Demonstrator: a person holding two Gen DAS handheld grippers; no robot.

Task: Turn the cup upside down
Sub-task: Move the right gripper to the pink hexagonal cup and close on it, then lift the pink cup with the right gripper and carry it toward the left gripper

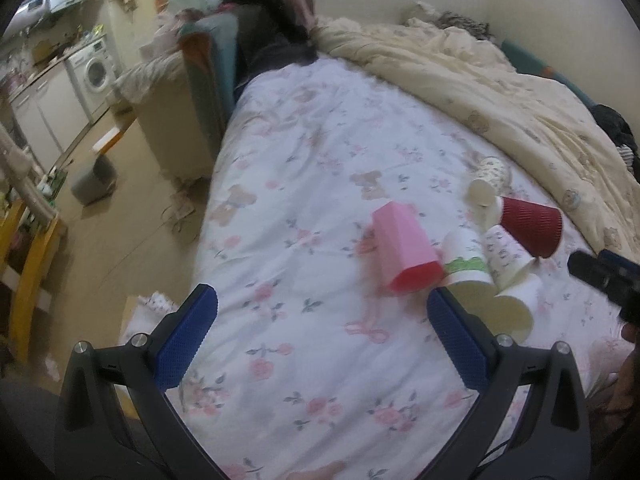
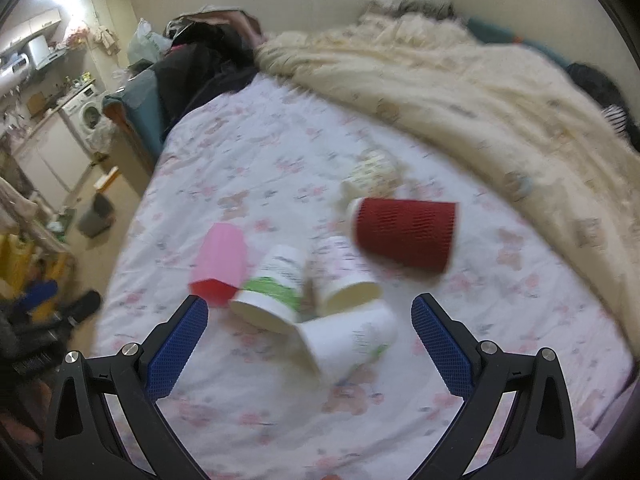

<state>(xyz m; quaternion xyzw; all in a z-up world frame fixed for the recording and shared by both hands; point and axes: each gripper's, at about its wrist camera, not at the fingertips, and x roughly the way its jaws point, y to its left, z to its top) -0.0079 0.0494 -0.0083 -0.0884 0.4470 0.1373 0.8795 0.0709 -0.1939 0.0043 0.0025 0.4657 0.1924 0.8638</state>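
Several cups lie on their sides in a cluster on the floral bedsheet (image 1: pixel 312 184). A pink cup (image 1: pixel 402 248) lies left of a white cup with a green band (image 1: pixel 466 266), a flower-print white cup (image 1: pixel 506 256) and a red ribbed cup (image 1: pixel 530 228). In the right wrist view the pink cup (image 2: pixel 222 264), green-band cup (image 2: pixel 272 288), plain white cup (image 2: pixel 348 338) and red cup (image 2: pixel 404 232) lie ahead. My left gripper (image 1: pixel 322 324) is open and empty, short of the cluster. My right gripper (image 2: pixel 310 334) is open, with the white cup between its fingers, not gripped.
A cream blanket (image 1: pixel 500 92) is bunched along the bed's far right side. Dark clothes (image 1: pixel 272 28) are piled at the head. The floor (image 1: pixel 132 220) lies left of the bed, with a grey bin (image 1: pixel 94 180), a washing machine (image 1: pixel 94 72) and a yellow chair (image 1: pixel 32 264).
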